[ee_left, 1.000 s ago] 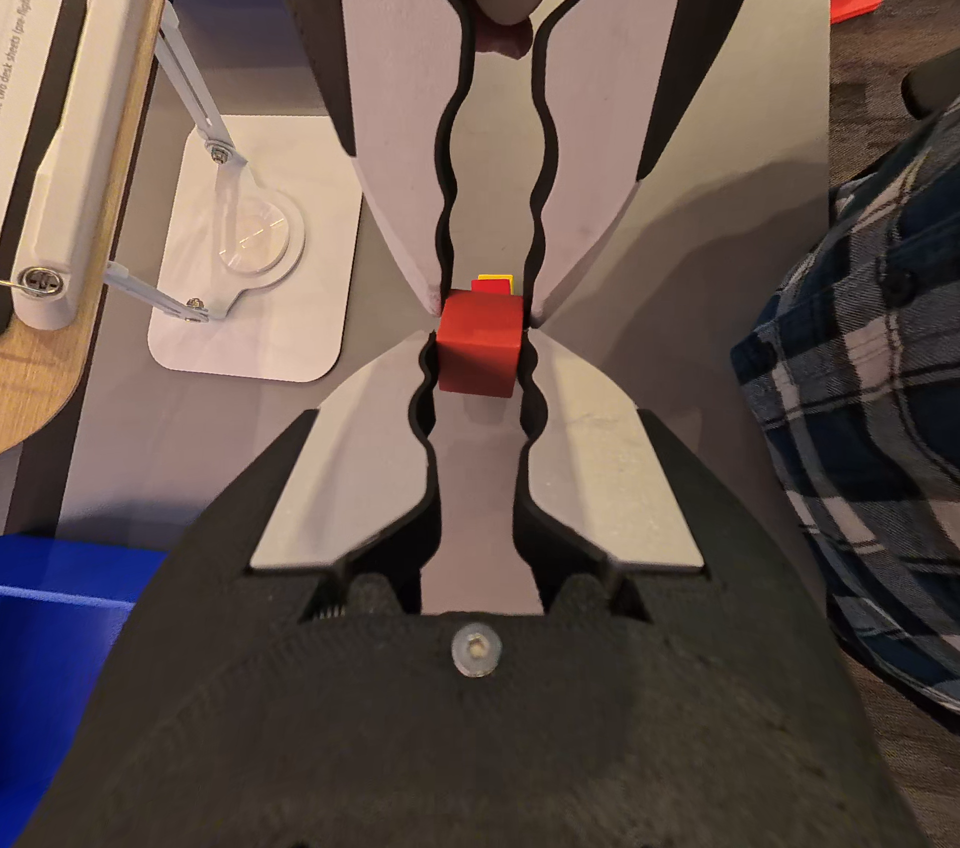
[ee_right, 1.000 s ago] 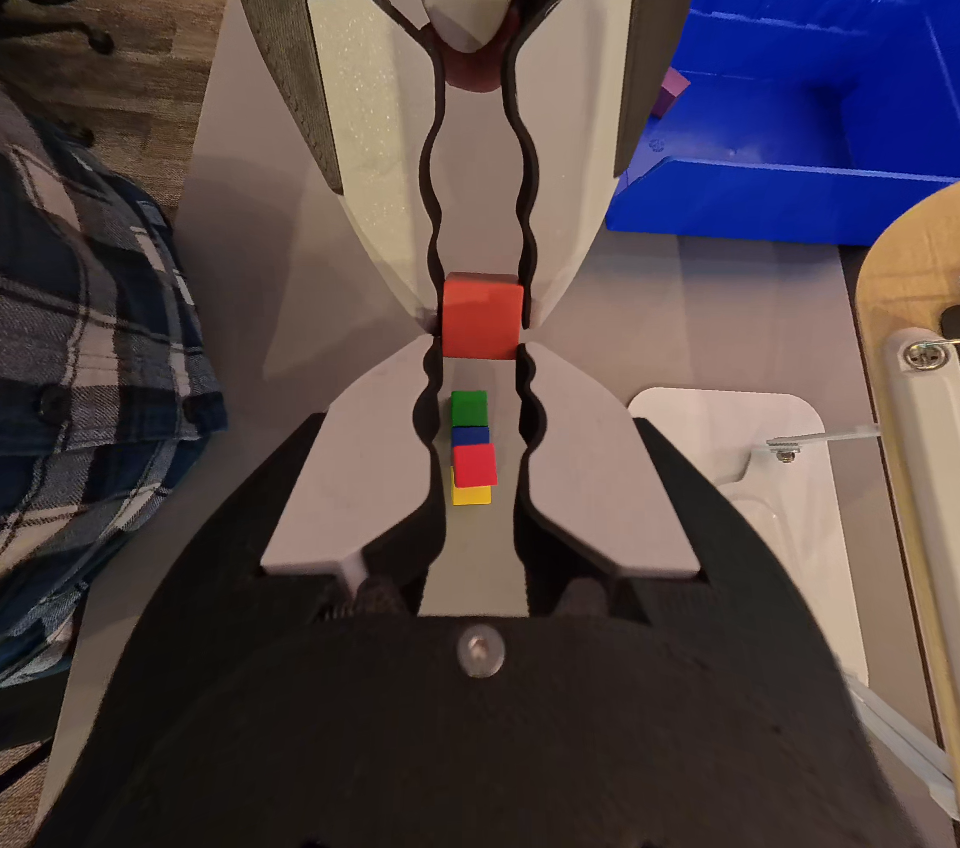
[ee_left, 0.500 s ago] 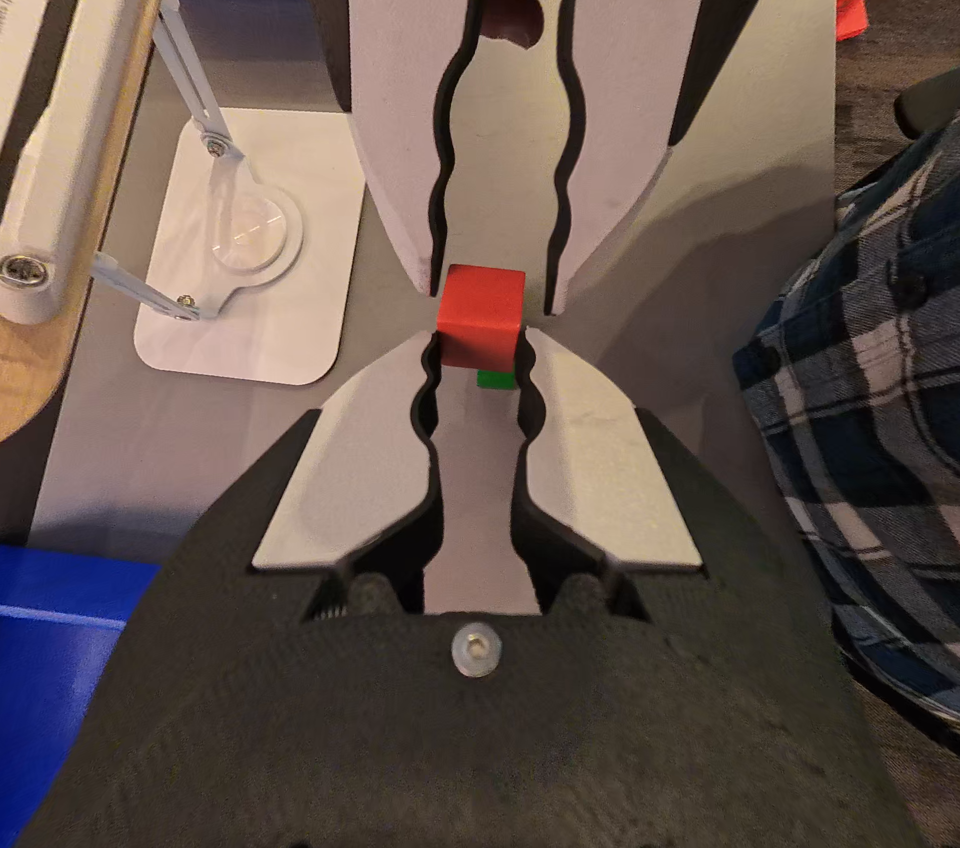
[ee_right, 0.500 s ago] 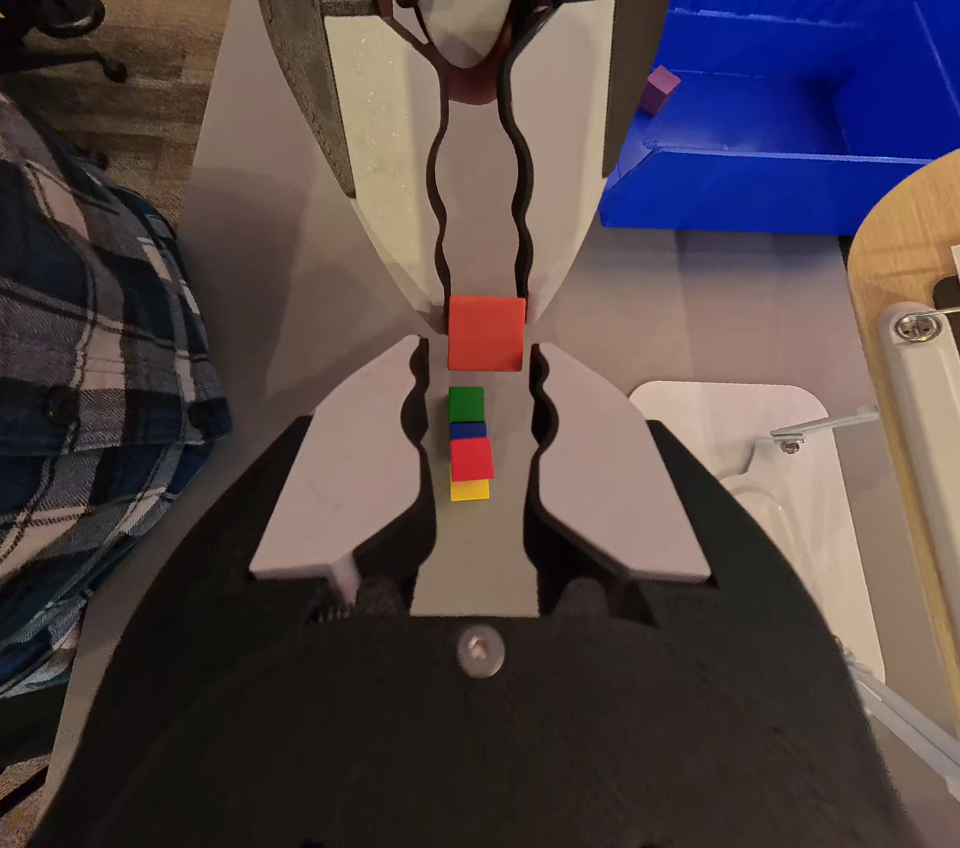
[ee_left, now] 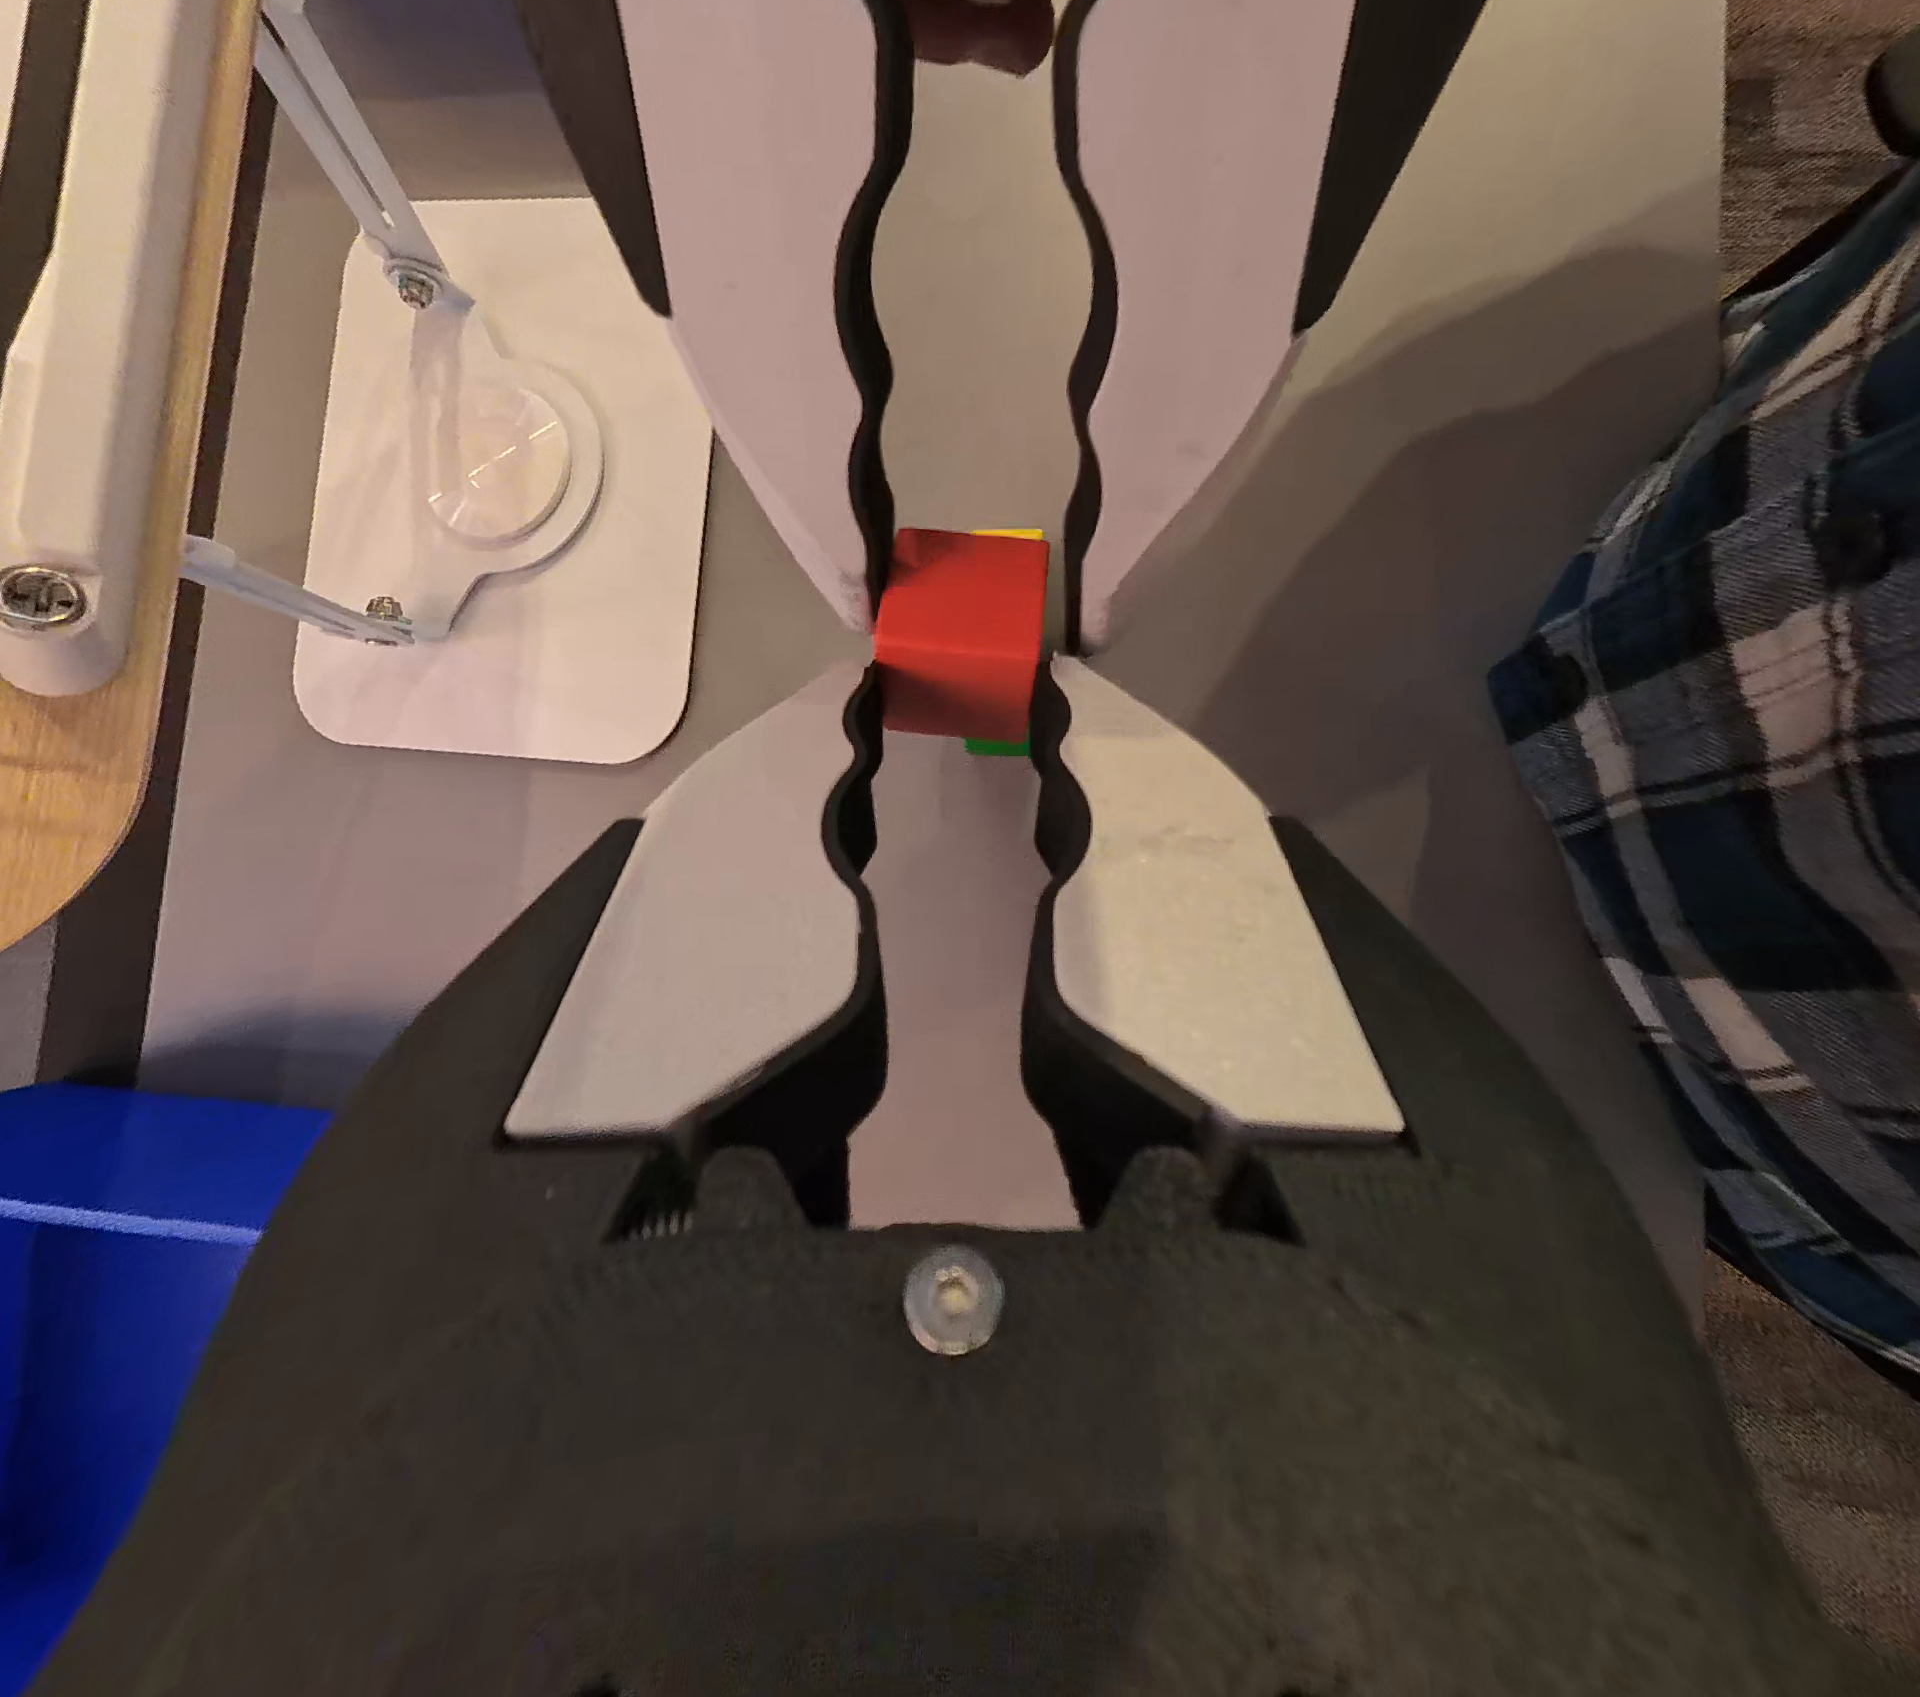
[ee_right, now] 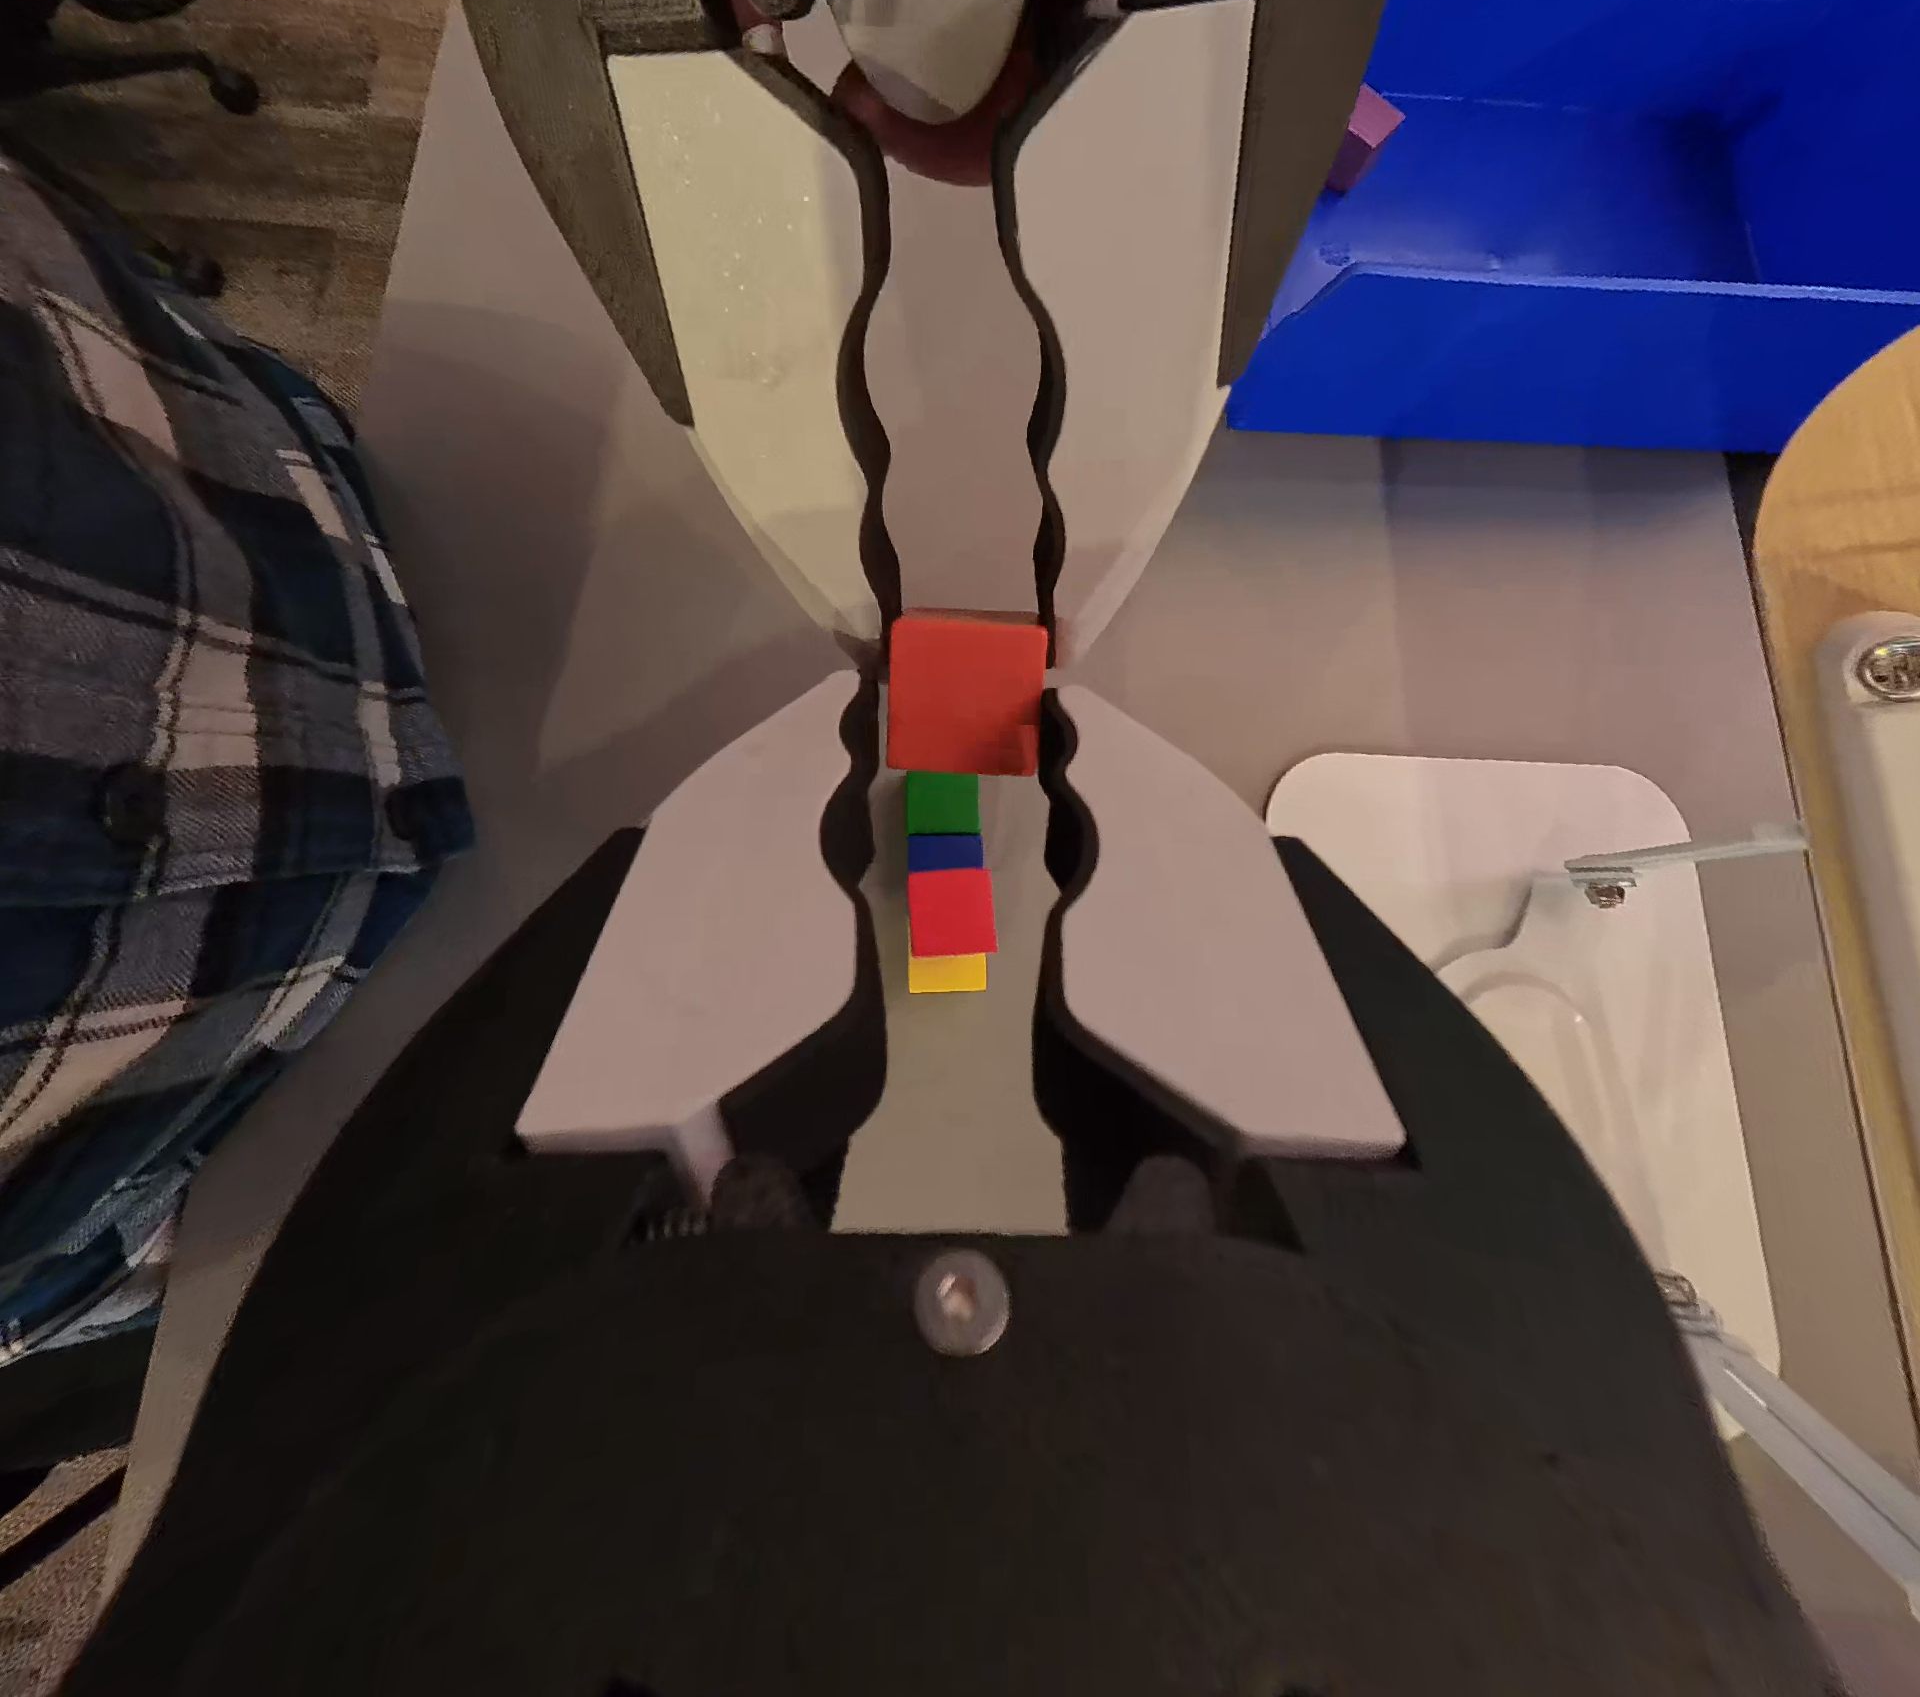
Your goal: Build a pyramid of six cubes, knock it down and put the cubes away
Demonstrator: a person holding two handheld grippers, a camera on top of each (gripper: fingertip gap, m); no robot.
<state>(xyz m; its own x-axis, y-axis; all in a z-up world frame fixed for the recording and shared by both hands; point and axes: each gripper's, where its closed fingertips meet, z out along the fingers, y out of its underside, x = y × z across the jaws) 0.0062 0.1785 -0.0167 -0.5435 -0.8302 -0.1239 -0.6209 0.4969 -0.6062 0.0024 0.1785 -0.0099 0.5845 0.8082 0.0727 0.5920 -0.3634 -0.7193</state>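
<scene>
An orange-red cube point(ee_left: 956, 639) hangs above the grey table between two grippers that face each other. My left gripper point(ee_left: 956, 681) is shut on it, both pads against its sides. My right gripper point(ee_right: 956, 697) is open around the same cube point(ee_right: 966, 691). In the left wrist view a gap shows between one of its pads point(ee_left: 1081, 608) and the cube. Below on the table lie a green cube point(ee_right: 941, 800), a blue cube point(ee_right: 943, 852), a red cube point(ee_right: 951, 907) and a yellow cube point(ee_right: 945, 972) in a line. The red one sits higher than the others.
A blue bin point(ee_right: 1662, 276) at the far right holds a purple cube point(ee_right: 1366, 135). A white stand base point(ee_right: 1507, 972) and a wooden board point(ee_right: 1849, 504) lie to the right. A person in a plaid shirt point(ee_right: 156, 712) sits at the left. Left and right tips are no more than a few centimetres apart.
The right gripper, shut on the cube a second ago, opened its jaws and has since narrowed them a little. The left gripper closed on the cube and now carries it.
</scene>
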